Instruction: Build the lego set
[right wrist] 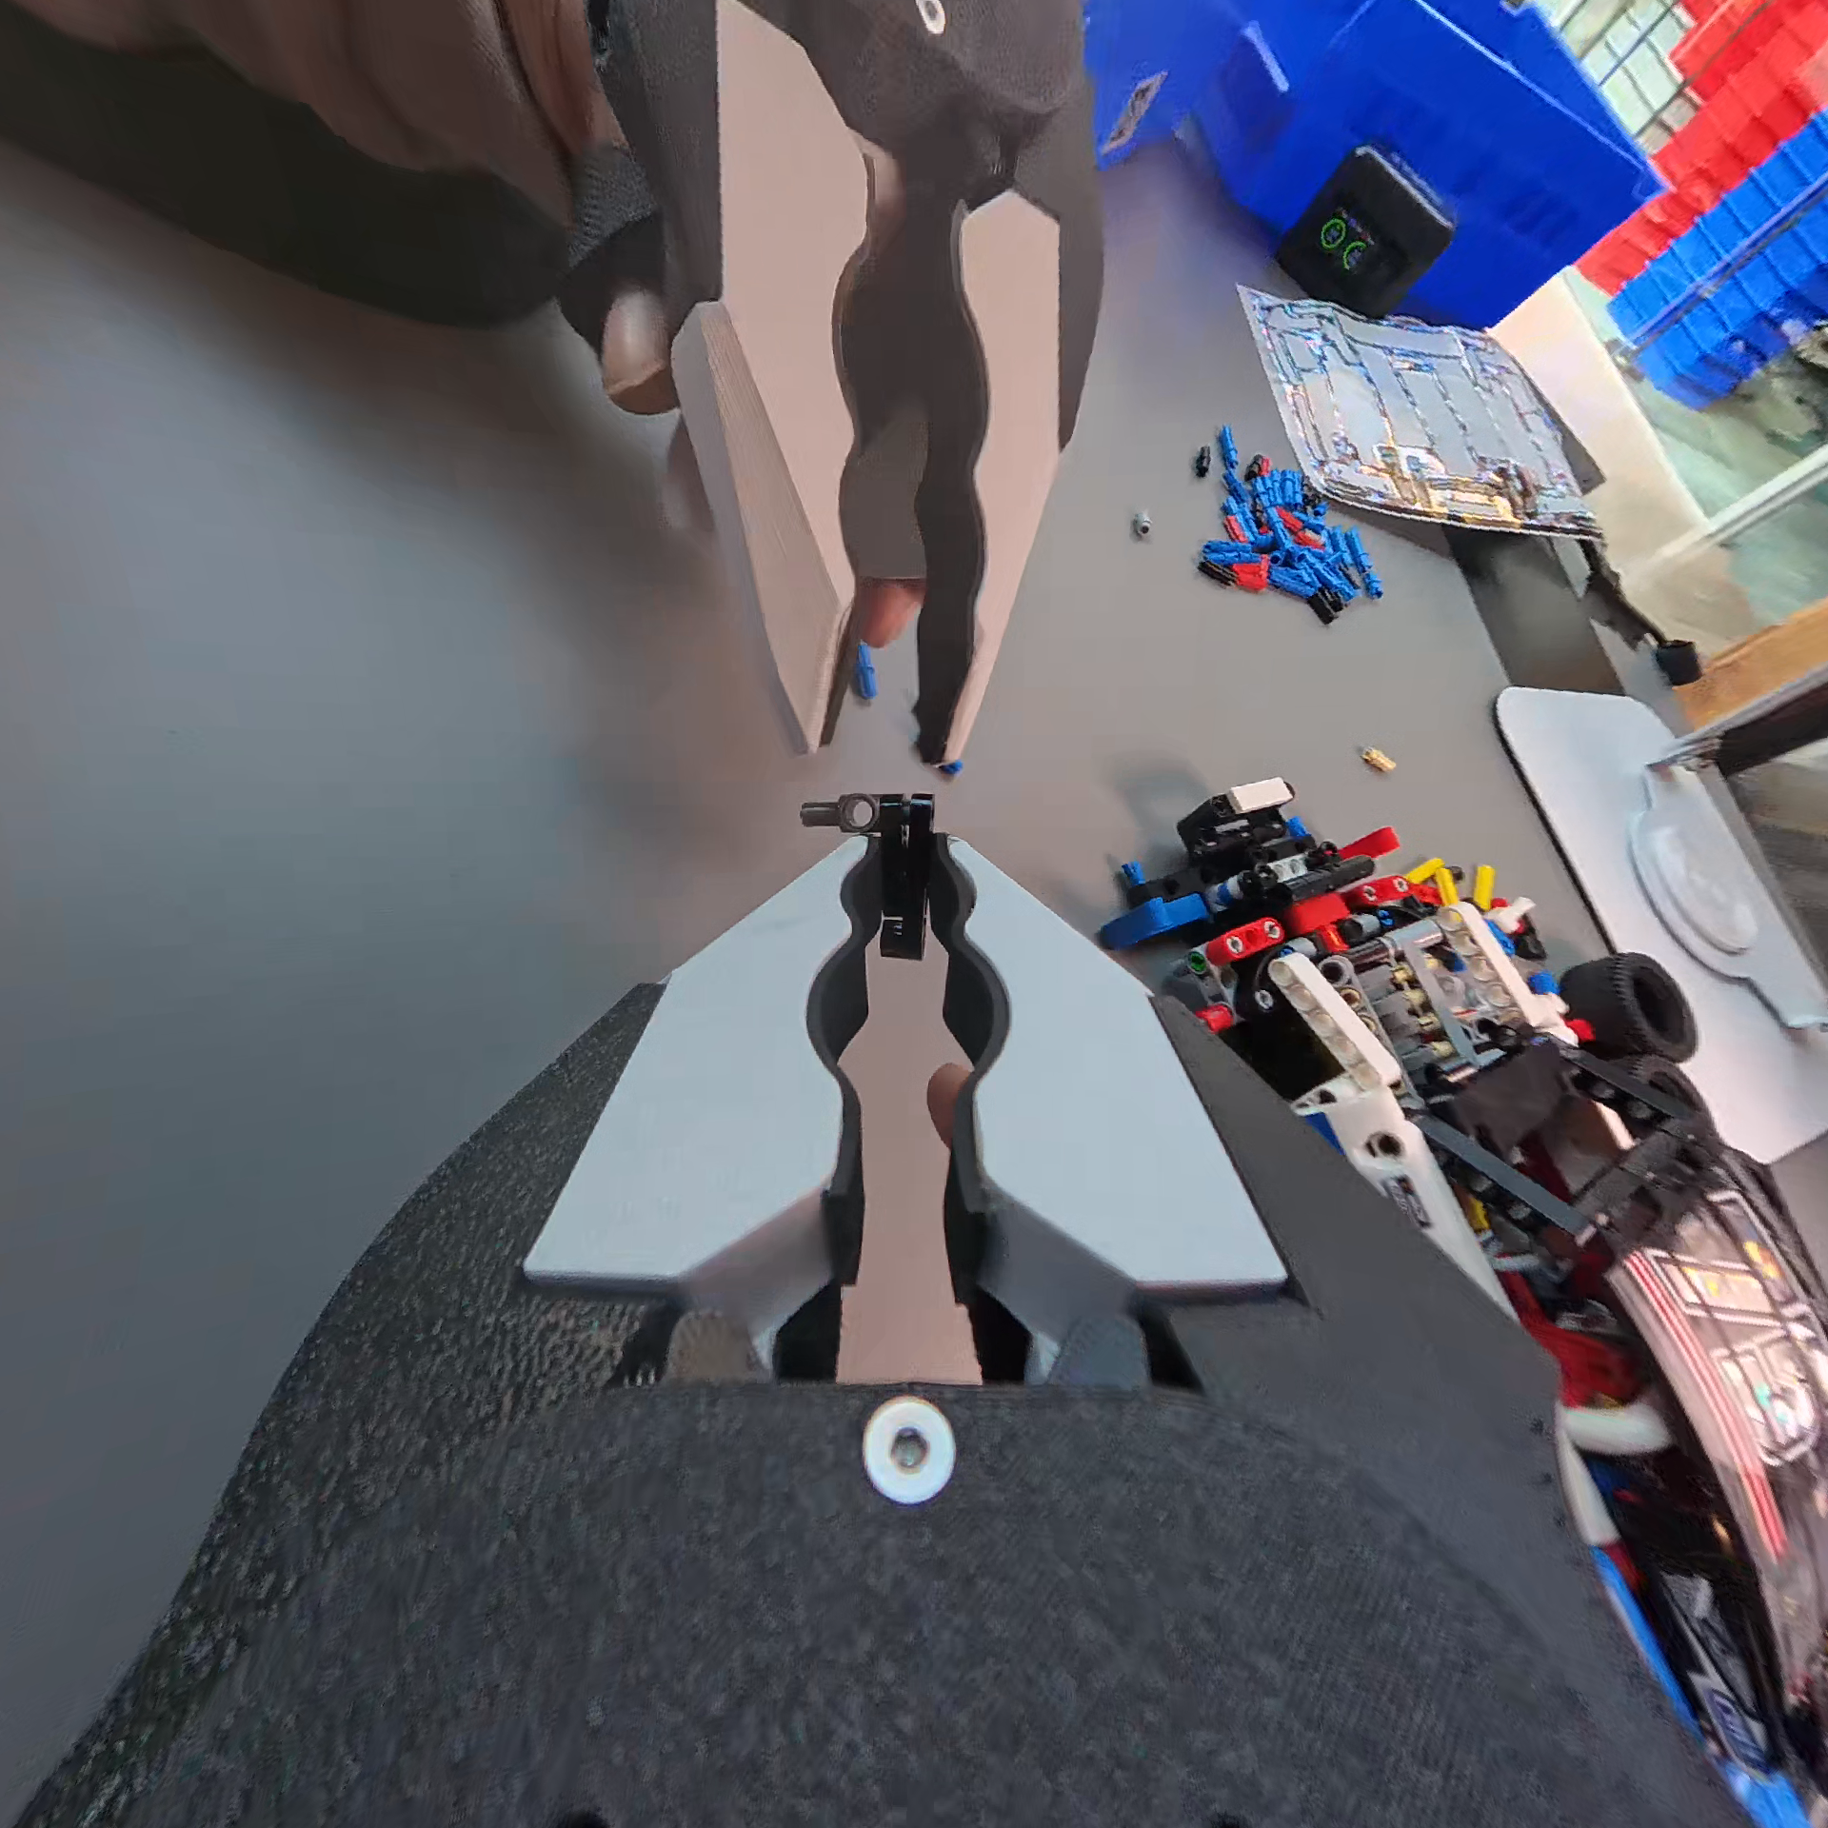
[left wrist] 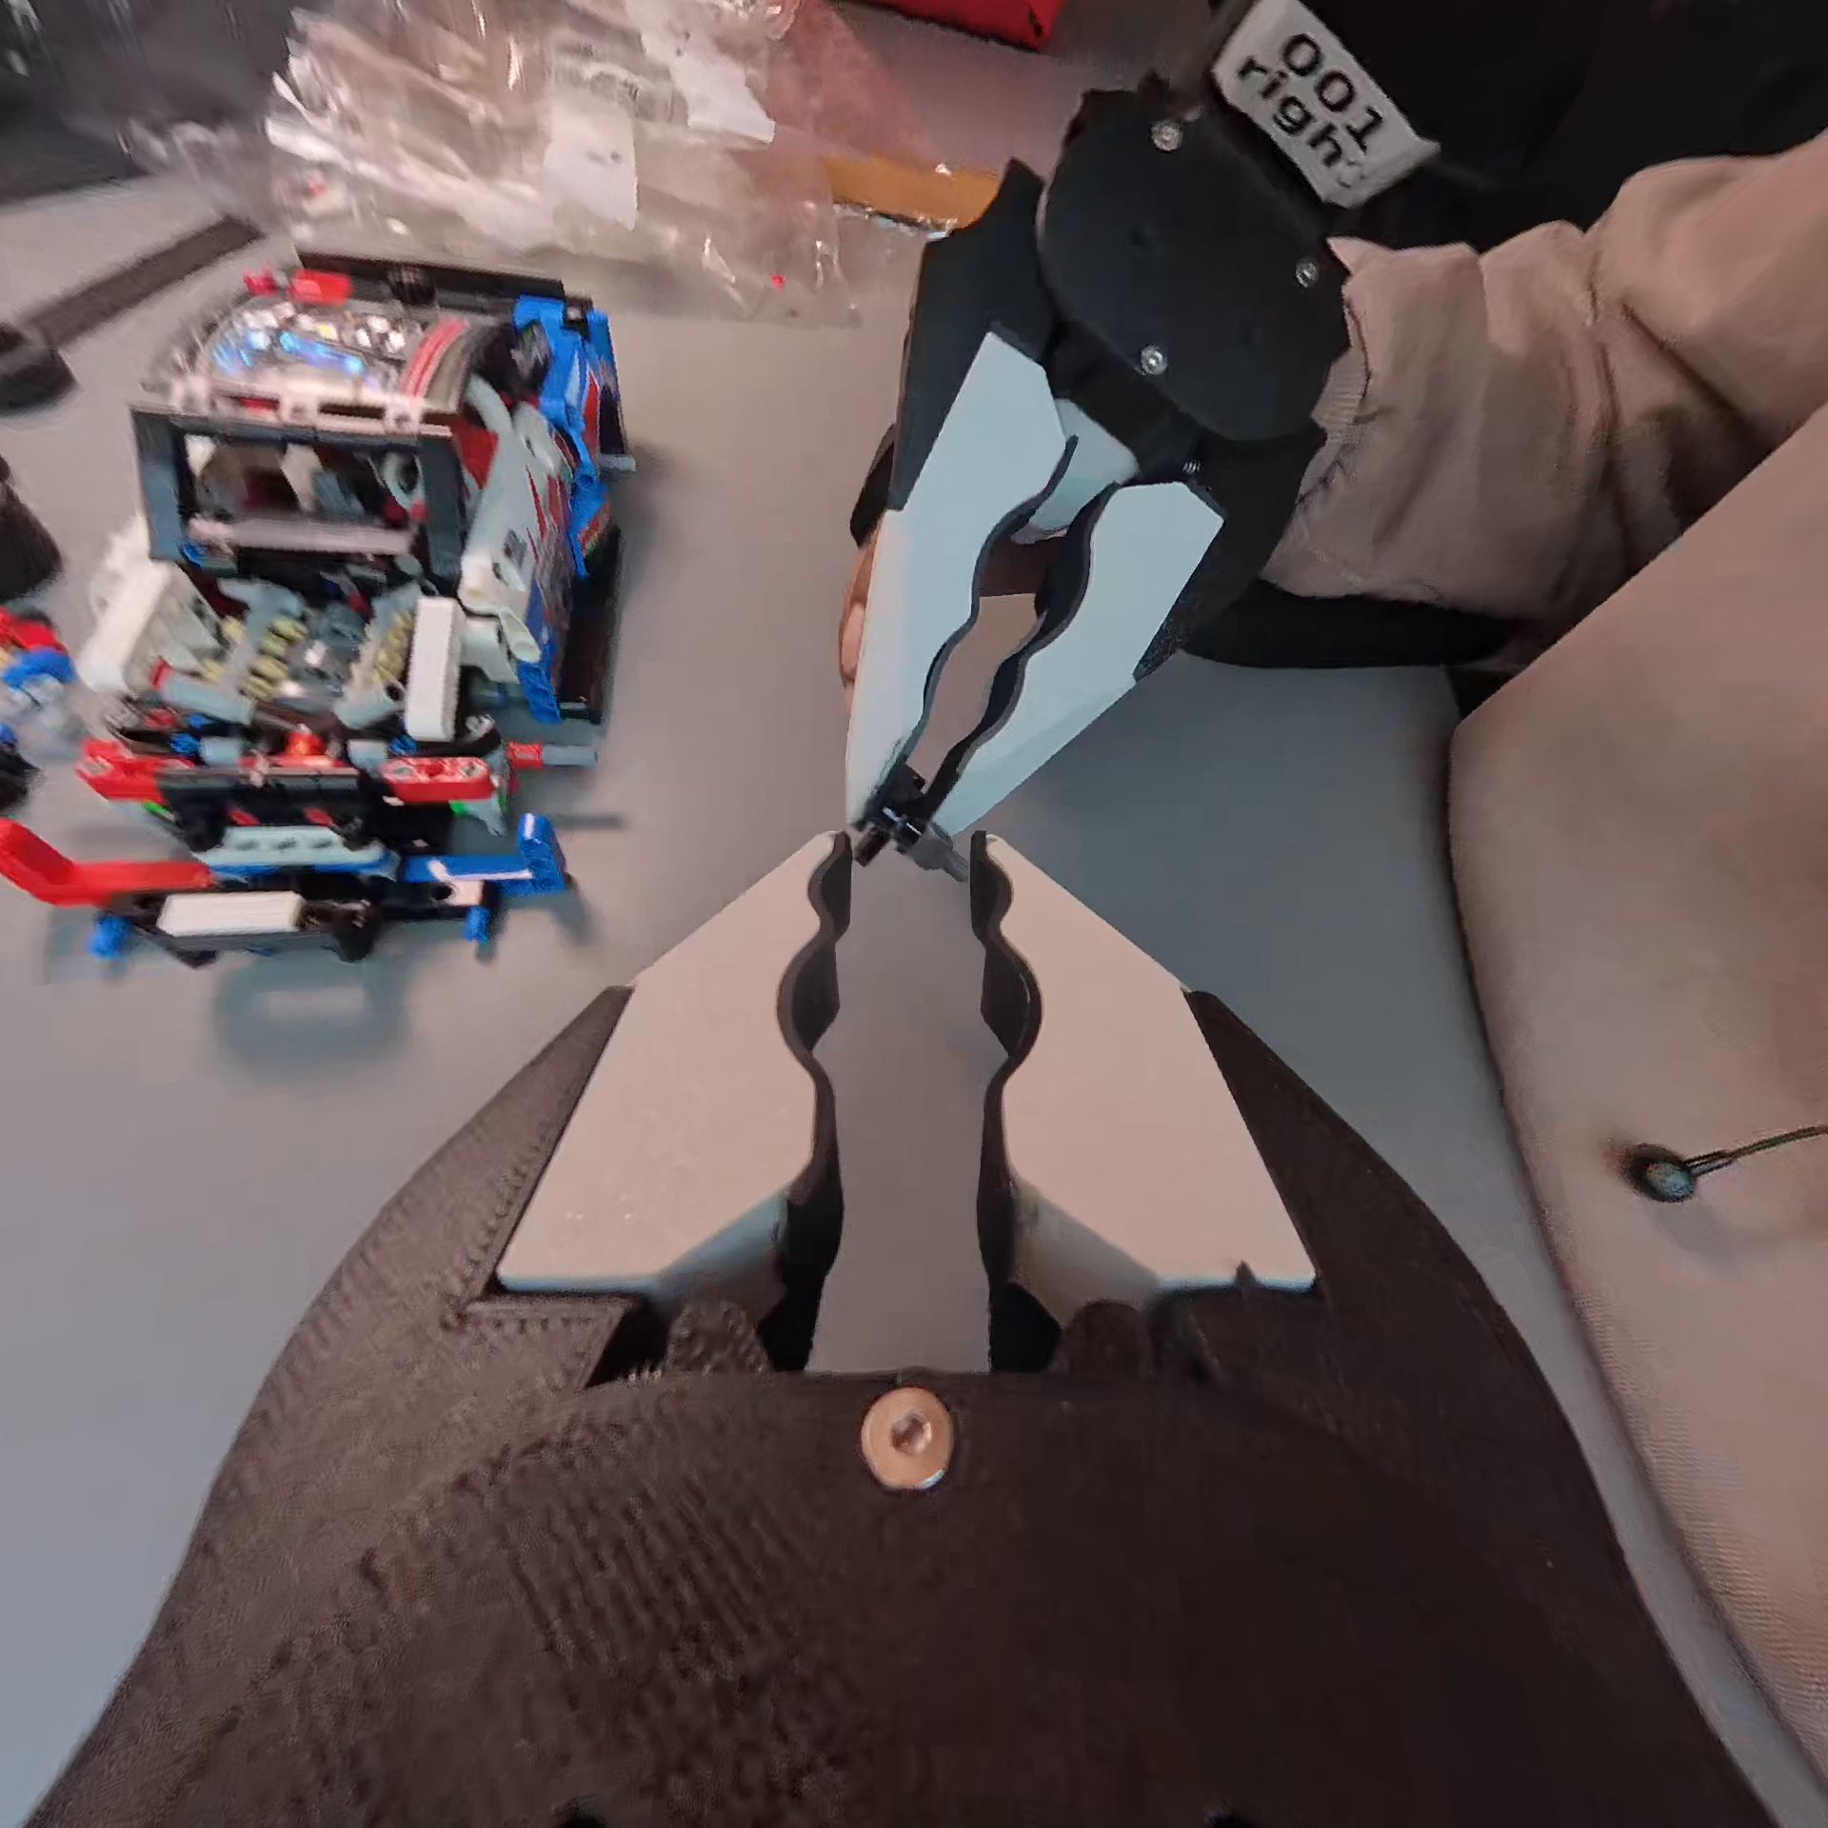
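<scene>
My right gripper (right wrist: 907, 841) is shut on a small black lego piece (right wrist: 904, 890) with a dark connector sticking out to the left of its tip. In the left wrist view the right gripper (left wrist: 905, 801) comes down from the upper right, with the black piece (left wrist: 888, 823) held just in front of my left gripper (left wrist: 912, 841). The left gripper is open and empty, tips almost touching the piece. It also shows in the right wrist view (right wrist: 880, 742). The part-built lego car (left wrist: 366, 613) stands on the grey table to the left, and shows in the right wrist view (right wrist: 1434, 1039).
A pile of blue, red and black pins (right wrist: 1286, 544) lies beside an instruction sheet (right wrist: 1405, 415). A loose blue pin (right wrist: 866, 671) lies by the left gripper. Blue bins (right wrist: 1385, 119), a black device (right wrist: 1365, 232), a white mat (right wrist: 1632, 870) and plastic bags (left wrist: 554, 129) line the edges. Both grippers' tips are close together, under 4 cm apart. The part-built lego car (left wrist: 366, 613) is about equally far from each gripper, around 15 cm.
</scene>
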The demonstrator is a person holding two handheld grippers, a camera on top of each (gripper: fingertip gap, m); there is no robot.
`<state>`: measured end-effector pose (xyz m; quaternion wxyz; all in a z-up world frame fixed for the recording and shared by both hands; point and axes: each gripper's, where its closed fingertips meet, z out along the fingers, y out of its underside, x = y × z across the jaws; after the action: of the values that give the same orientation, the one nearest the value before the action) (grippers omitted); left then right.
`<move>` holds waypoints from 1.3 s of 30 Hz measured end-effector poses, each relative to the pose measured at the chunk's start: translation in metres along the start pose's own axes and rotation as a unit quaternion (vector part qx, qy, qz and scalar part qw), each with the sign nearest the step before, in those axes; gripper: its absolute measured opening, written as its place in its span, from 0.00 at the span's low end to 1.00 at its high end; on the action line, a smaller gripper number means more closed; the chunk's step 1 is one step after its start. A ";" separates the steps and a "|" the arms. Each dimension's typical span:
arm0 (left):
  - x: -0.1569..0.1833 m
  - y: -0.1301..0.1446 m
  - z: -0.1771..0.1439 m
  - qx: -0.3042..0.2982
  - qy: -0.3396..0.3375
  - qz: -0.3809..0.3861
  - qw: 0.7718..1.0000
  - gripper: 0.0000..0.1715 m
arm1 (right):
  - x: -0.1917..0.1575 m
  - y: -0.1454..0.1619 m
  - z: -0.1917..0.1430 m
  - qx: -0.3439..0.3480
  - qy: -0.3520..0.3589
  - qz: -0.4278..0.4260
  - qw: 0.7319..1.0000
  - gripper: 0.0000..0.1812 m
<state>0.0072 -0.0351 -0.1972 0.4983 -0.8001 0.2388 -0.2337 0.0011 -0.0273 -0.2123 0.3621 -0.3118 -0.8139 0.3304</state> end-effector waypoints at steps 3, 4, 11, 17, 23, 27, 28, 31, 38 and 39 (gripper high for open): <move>0.004 -0.002 -0.003 0.006 -0.015 0.090 0.996 0.13 | -0.009 -0.006 -0.001 0.029 -0.039 0.028 0.998 0.04; 0.008 -0.001 -0.002 0.005 -0.007 0.100 0.995 0.13 | -0.012 -0.009 -0.002 0.037 -0.047 0.030 0.998 0.04; 0.023 0.000 0.000 -0.003 0.020 0.129 0.991 0.09 | -0.023 -0.016 -0.005 0.055 -0.084 0.046 0.994 0.04; 0.031 -0.004 -0.003 -0.002 0.036 0.143 0.989 0.08 | -0.027 -0.023 -0.010 0.078 -0.119 0.083 0.986 0.03; 0.035 -0.003 -0.002 -0.003 0.045 0.149 0.988 0.08 | -0.031 -0.022 -0.011 0.077 -0.134 0.079 0.985 0.03; 0.032 -0.001 -0.001 0.001 0.046 0.133 0.990 0.07 | -0.031 -0.020 -0.010 0.070 -0.131 0.078 0.986 0.04; 0.030 -0.003 -0.002 0.011 0.044 0.125 0.991 0.07 | -0.029 -0.020 -0.009 0.068 -0.123 0.076 0.987 0.04; 0.025 -0.005 -0.005 0.020 0.032 0.124 0.992 0.20 | -0.022 -0.019 -0.011 0.055 -0.093 0.052 0.993 0.04; 0.011 -0.001 0.007 0.008 -0.016 0.101 0.995 0.13 | -0.001 -0.019 -0.009 0.027 0.033 -0.070 0.997 0.04; 0.008 -0.003 0.007 0.017 -0.020 0.081 0.996 0.13 | 0.004 -0.020 -0.010 0.022 0.062 -0.100 0.993 0.04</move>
<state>0.0178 -0.0342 -0.1962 0.5336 -0.7741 0.2892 -0.1801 0.0015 -0.0333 -0.1909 0.4498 -0.2406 -0.8098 0.2899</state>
